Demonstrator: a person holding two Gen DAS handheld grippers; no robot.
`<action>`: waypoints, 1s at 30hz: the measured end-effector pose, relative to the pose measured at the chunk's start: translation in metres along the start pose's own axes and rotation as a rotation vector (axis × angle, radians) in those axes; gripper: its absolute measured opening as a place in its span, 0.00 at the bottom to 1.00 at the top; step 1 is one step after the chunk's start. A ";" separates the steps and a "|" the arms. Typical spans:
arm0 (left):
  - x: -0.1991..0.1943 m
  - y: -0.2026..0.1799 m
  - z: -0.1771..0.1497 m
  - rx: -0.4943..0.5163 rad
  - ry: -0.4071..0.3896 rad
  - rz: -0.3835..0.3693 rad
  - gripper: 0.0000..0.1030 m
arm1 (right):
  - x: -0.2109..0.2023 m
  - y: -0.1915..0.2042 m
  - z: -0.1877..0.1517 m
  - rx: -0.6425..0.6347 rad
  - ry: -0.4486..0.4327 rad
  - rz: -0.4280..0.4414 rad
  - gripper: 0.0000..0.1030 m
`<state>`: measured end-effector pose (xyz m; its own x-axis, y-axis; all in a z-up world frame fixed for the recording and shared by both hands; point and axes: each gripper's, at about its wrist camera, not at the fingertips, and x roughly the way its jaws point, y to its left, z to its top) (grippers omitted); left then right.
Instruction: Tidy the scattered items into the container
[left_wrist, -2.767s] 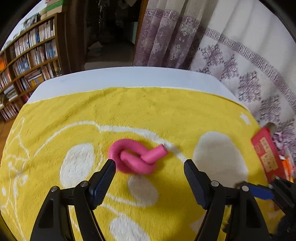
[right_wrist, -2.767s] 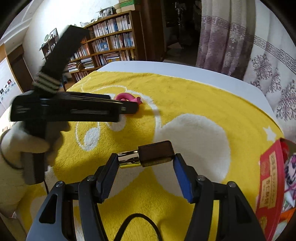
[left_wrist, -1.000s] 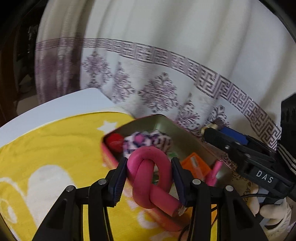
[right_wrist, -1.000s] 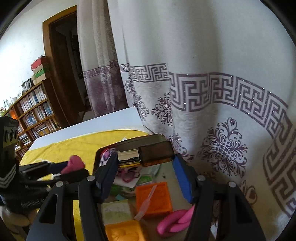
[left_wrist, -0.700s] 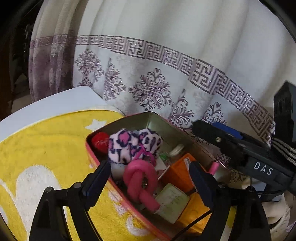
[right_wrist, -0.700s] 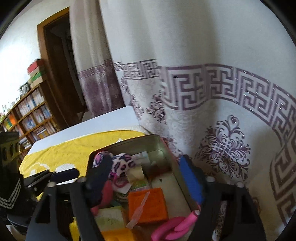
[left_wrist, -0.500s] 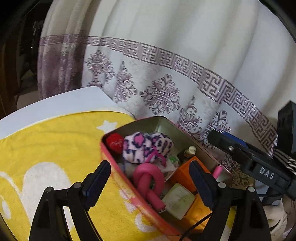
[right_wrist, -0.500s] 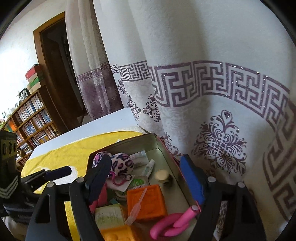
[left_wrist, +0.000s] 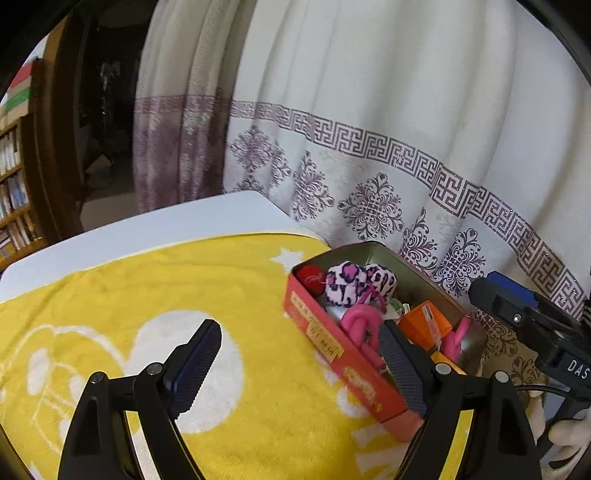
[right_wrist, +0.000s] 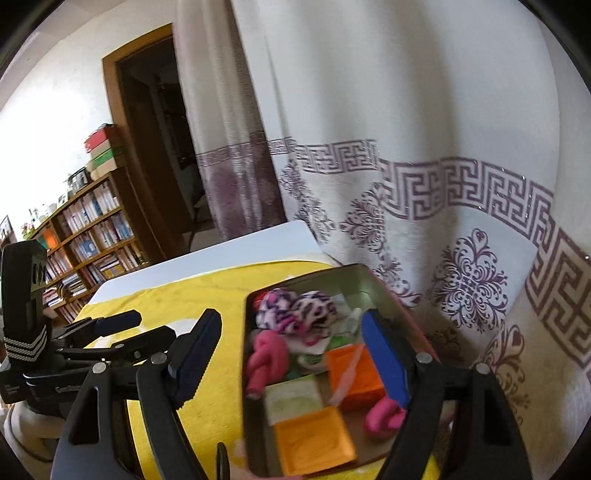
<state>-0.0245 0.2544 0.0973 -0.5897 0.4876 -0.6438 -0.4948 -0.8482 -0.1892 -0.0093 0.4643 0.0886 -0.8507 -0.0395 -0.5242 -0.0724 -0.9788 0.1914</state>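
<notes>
A red tin box (left_wrist: 334, 352) (right_wrist: 255, 435) sits at the right edge of the yellow towel (left_wrist: 147, 295). Inside lie the knotted pink foam roller (left_wrist: 360, 325) (right_wrist: 266, 360), a pink leopard scrunchie (left_wrist: 354, 282) (right_wrist: 295, 308), orange boxes (right_wrist: 354, 374) and another pink roller (right_wrist: 382, 411). My left gripper (left_wrist: 301, 363) is open and empty, over the towel just left of the tin. My right gripper (right_wrist: 291, 354) is open and empty above the tin. The right gripper also shows in the left wrist view (left_wrist: 517, 314), the left gripper in the right wrist view (right_wrist: 110, 328).
A white curtain with purple patterns (left_wrist: 369, 184) hangs close behind the tin. The white table edge (left_wrist: 147, 225) runs beyond the towel. A bookshelf (right_wrist: 85, 229) and a dark doorway (right_wrist: 155, 147) stand at the back left. A gloved hand (left_wrist: 565, 435) holds the right gripper.
Both grippers opened and dropped their loads into the tin: the pink knotted roller from the left, the brown and gold bottle from the right. Both then drew back leftward and up.
</notes>
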 end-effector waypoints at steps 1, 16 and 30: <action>-0.007 0.001 -0.002 -0.003 -0.008 0.005 0.86 | -0.004 0.004 -0.001 -0.009 -0.001 -0.002 0.79; -0.088 -0.052 -0.030 0.143 -0.189 0.057 1.00 | -0.093 0.023 -0.024 -0.049 -0.077 -0.093 0.87; -0.103 -0.079 -0.047 0.101 -0.136 0.152 1.00 | -0.130 0.013 -0.050 -0.046 -0.091 -0.156 1.00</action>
<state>0.1051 0.2613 0.1439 -0.7397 0.3846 -0.5521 -0.4510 -0.8924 -0.0174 0.1269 0.4467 0.1176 -0.8747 0.1301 -0.4669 -0.1855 -0.9798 0.0745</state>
